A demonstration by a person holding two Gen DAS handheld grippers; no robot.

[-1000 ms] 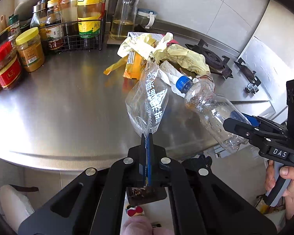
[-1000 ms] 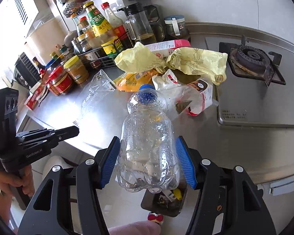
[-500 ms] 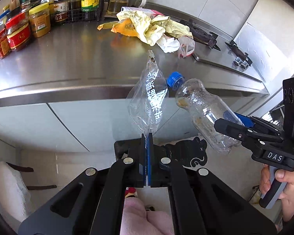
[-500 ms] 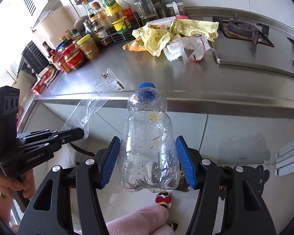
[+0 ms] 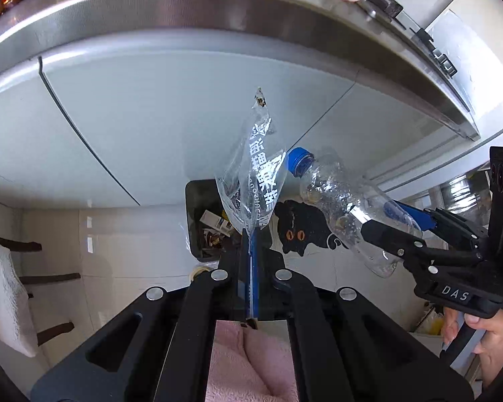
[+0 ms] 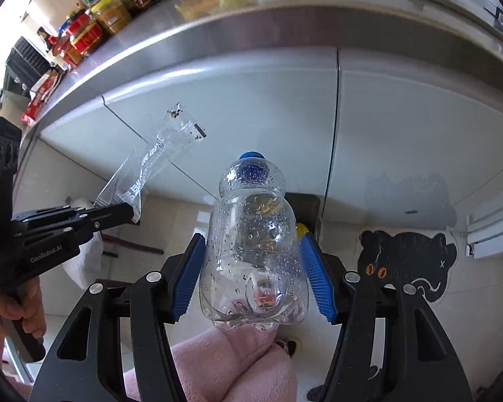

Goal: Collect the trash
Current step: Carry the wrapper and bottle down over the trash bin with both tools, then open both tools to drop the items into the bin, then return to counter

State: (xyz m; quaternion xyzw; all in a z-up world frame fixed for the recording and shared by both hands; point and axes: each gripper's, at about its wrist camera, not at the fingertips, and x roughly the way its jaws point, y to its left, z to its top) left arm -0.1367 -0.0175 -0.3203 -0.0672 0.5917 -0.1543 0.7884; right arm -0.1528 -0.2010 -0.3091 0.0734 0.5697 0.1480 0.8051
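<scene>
My left gripper (image 5: pixel 250 234) is shut on a clear plastic wrapper (image 5: pixel 255 174) with white lettering, held upright in front of the cabinet doors. It also shows in the right wrist view (image 6: pixel 151 164). My right gripper (image 6: pixel 253 268) is shut on an empty clear bottle (image 6: pixel 255 241) with a blue cap, seen in the left wrist view (image 5: pixel 345 204) just right of the wrapper. A dark trash bin (image 5: pixel 201 221) with rubbish in it stands on the floor below and behind the wrapper; in the right wrist view its edge (image 6: pixel 306 204) shows behind the bottle.
The steel counter edge (image 6: pixel 251 23) runs overhead, with more wrappers and jars on top. White cabinet doors (image 5: pixel 151 117) are straight ahead. A black cat mat (image 6: pixel 405 261) lies on the floor at the right. A white-covered chair (image 5: pixel 3 294) stands at the left.
Both grippers have dropped from counter height to below the counter edge, carrying the wrapper and the bottle. The trash bin has come into closer view beneath them.
</scene>
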